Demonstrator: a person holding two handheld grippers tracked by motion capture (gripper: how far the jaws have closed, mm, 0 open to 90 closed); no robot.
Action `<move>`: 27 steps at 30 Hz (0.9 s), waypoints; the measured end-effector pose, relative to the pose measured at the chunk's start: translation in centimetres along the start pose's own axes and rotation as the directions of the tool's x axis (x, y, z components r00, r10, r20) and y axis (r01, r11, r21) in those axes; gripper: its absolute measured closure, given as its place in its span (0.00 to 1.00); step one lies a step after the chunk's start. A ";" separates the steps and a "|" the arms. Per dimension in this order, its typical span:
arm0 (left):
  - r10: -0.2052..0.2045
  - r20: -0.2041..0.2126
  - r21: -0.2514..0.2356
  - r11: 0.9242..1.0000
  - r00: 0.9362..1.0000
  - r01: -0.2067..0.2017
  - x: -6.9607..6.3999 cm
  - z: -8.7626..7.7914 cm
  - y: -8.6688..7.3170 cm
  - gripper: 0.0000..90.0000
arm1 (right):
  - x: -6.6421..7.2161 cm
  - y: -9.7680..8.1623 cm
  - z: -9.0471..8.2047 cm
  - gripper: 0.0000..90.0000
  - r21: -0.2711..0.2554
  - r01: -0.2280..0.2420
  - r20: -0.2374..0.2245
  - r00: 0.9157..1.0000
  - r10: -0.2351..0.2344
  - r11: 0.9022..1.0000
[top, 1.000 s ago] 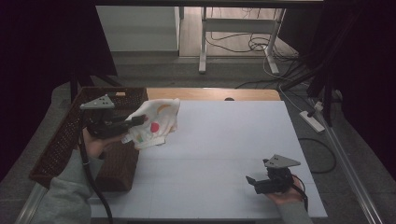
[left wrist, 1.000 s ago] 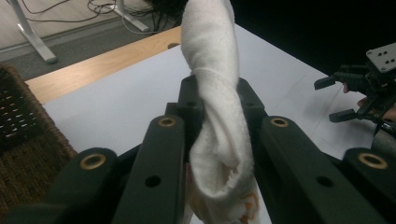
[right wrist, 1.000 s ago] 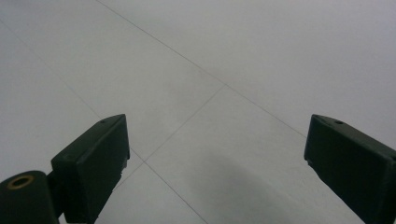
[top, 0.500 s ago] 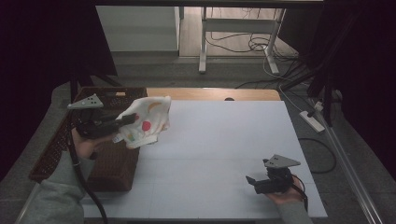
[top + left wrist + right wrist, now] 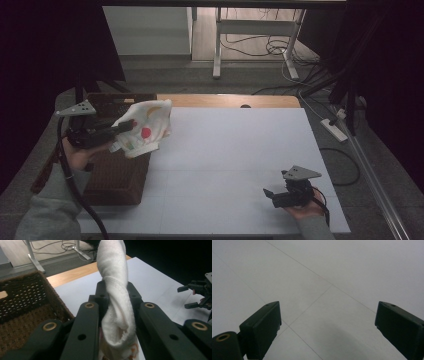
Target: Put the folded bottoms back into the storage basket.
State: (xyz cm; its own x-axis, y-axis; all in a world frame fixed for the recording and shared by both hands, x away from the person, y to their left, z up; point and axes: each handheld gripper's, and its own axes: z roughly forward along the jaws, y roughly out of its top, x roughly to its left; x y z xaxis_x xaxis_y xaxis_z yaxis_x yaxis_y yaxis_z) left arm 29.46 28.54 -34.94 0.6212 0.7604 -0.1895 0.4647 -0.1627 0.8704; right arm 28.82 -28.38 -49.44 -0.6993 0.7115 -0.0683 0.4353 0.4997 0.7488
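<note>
A white cloth (image 5: 142,127) printed with red and yellow shapes hangs in the air above the table's left side, by the wicker basket (image 5: 117,175). My left gripper (image 5: 125,127) is shut on the cloth. In the left gripper view the cloth (image 5: 115,290) stands pinched between the black jaws, with the basket (image 5: 27,305) below at the left. My right gripper (image 5: 270,196) rests low over the white table (image 5: 225,150) near the front right, open, with nothing between its jaws. The right gripper view shows bare white tabletop (image 5: 319,277) between the two spread fingers (image 5: 262,325).
The dark brown basket sits at the table's left edge. A wooden strip (image 5: 225,100) runs along the table's far edge. Beyond it are desk legs (image 5: 217,45) and cables (image 5: 280,47) on the floor. A power strip (image 5: 335,129) lies off the right side.
My left gripper has carried the cloth leftward and a little higher, toward the basket. The right gripper has stayed where it was.
</note>
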 end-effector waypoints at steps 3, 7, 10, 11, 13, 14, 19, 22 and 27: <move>-0.003 -0.005 -0.004 1.000 1.000 0.003 0.2 -0.3 -0.1 0.86 | 0.0 0.0 0.0 0.08 -0.001 -0.001 0.001 1.000 0.001 1.000; -0.013 -0.019 -0.008 1.000 1.000 0.013 0.7 -0.9 -0.4 0.86 | 0.0 0.0 0.0 0.08 -0.002 0.000 -0.002 1.000 0.000 1.000; -0.018 -0.027 -0.010 1.000 0.999 0.018 1.0 -1.2 -0.5 0.86 | 0.0 0.0 0.0 0.08 0.001 0.001 0.000 1.000 -0.001 1.000; -0.018 -0.027 -0.010 1.000 0.999 0.018 1.0 -1.2 -0.5 0.86 | 0.0 0.0 0.0 0.08 0.001 0.001 0.000 1.000 -0.001 1.000; -0.022 -0.032 -0.013 1.000 0.999 0.022 1.1 -1.4 -0.6 0.86 | 0.0 0.0 0.0 0.08 0.001 0.001 0.000 1.000 -0.001 1.000; -0.024 -0.036 -0.015 1.000 0.999 0.024 1.3 -1.7 -0.7 0.86 | 0.0 0.0 0.1 0.08 0.001 0.002 -0.001 1.000 -0.002 1.000; -0.030 -0.048 -0.019 0.999 0.998 0.030 1.6 -2.2 -0.9 0.86 | 0.0 0.0 0.1 0.08 0.000 0.002 0.000 1.000 -0.002 1.000; -0.035 -0.056 -0.023 0.999 0.998 0.034 1.9 -2.5 -1.0 0.86 | 0.0 0.0 0.1 0.08 0.001 0.003 0.001 1.000 -0.003 1.000; -0.043 -0.064 -0.028 0.999 0.997 0.041 2.2 -3.0 -1.2 0.86 | 0.0 0.0 0.2 0.08 0.003 0.000 0.003 1.000 0.000 1.000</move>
State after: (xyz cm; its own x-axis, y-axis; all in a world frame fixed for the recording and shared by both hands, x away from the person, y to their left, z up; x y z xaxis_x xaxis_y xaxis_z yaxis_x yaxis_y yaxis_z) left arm 28.36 32.35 -35.06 0.5594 0.8051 -0.1973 0.4718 -0.1136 0.8743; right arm 28.88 -28.28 -49.55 -0.6980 0.7127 -0.0701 0.4370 0.5015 0.7467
